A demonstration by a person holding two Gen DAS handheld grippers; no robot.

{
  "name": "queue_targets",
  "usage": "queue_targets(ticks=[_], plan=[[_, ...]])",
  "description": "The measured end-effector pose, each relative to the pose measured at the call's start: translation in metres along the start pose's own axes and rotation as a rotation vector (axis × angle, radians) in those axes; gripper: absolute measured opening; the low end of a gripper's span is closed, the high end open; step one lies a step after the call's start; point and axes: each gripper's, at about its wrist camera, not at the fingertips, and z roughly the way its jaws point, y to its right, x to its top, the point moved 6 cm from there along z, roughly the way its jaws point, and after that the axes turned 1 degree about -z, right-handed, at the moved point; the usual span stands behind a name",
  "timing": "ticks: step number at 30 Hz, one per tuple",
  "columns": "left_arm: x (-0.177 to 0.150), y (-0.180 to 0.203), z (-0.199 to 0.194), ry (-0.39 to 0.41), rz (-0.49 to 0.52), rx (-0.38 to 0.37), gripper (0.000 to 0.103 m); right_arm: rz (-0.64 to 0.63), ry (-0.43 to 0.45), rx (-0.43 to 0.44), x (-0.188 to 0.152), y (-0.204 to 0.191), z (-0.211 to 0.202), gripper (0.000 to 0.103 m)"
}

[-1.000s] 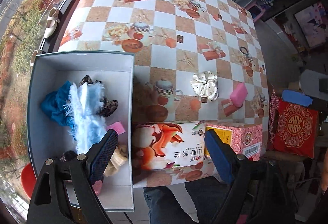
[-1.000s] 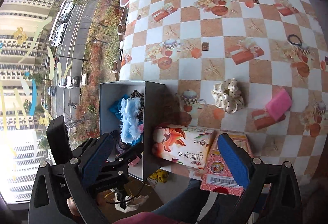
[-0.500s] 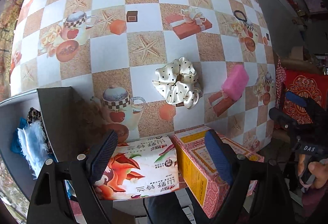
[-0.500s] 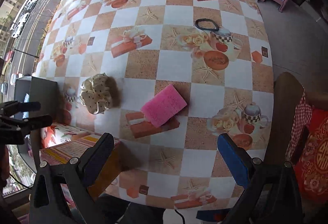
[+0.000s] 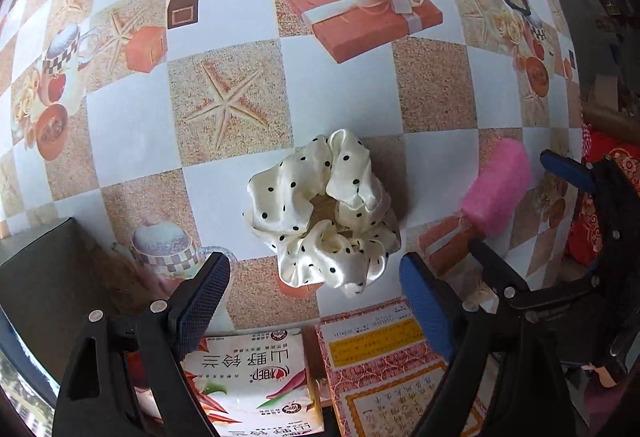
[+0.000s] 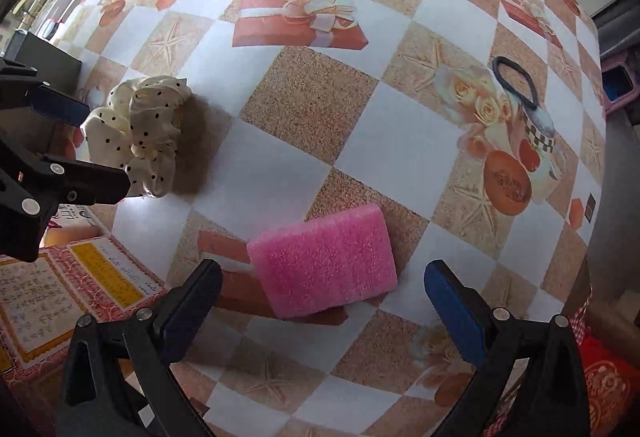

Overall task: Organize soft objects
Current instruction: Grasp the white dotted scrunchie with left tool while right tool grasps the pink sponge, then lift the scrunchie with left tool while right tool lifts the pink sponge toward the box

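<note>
Left wrist view: the left gripper [image 5: 314, 285] hangs over the cream dotted scrunchie [image 5: 324, 211], jaws apart, nothing held; the grey box [image 5: 40, 257] sits just left.

Right wrist view: the right gripper [image 6: 322, 295] straddles the pink sponge [image 6: 324, 267], jaws wide. A black hair tie [image 6: 515, 82] also waits on the table [image 6: 280, 165]. Three items left, I reckon.

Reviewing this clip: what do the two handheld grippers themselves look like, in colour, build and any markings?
Both match. The left gripper and right gripper have black angular plastic frames with silver rivets or screws at the joints. Each has two flat fingers faced with blue textured pads. No cables, lettering or sleeves are visible now.
</note>
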Motion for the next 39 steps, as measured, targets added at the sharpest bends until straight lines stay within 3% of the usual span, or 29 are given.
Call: queue_targets(ticks=[7,12,16,19,26,28,29,30,31,33,39], plan=[[0.01,-0.005,0.024,-0.051,-0.022,0.036,0.089,-0.02,-0.012,-0.02,0.003,0.006,0.021,0.102],[0.016,-0.01,0.035,-0.096,-0.013,0.08,0.103,-0.025,-0.005,-0.023,-0.001,0.008,0.023,0.103],[0.019,-0.008,0.042,-0.138,0.008,0.146,0.103,-0.026,0.0,-0.02,0.001,0.007,0.022,0.103],[0.024,-0.008,0.045,-0.173,-0.009,0.145,0.103,-0.032,-0.012,-0.018,0.003,0.007,0.023,0.103],[0.029,-0.008,0.039,-0.123,0.023,0.137,0.102,-0.049,-0.036,-0.03,0.017,0.003,0.029,0.102],[0.021,-0.003,0.033,-0.078,0.056,0.143,0.094,-0.031,-0.026,-0.032,0.018,0.005,0.025,0.094],[0.02,-0.001,0.029,-0.059,0.078,0.144,0.086,-0.016,-0.019,-0.031,0.02,0.007,0.021,0.085],[0.02,0.003,0.025,-0.035,0.103,0.144,0.073,-0.001,-0.01,-0.031,0.021,0.01,0.018,0.073],[0.02,0.007,0.021,-0.015,0.126,0.139,0.066,0.014,-0.002,-0.029,0.022,0.013,0.014,0.071],[0.02,0.012,0.015,0.006,0.144,0.105,0.037,0.041,-0.014,-0.034,0.022,0.018,0.014,0.071],[0.016,0.005,-0.011,0.111,0.137,0.145,0.035,0.15,0.004,0.005,0.017,0.032,0.0,0.071]])
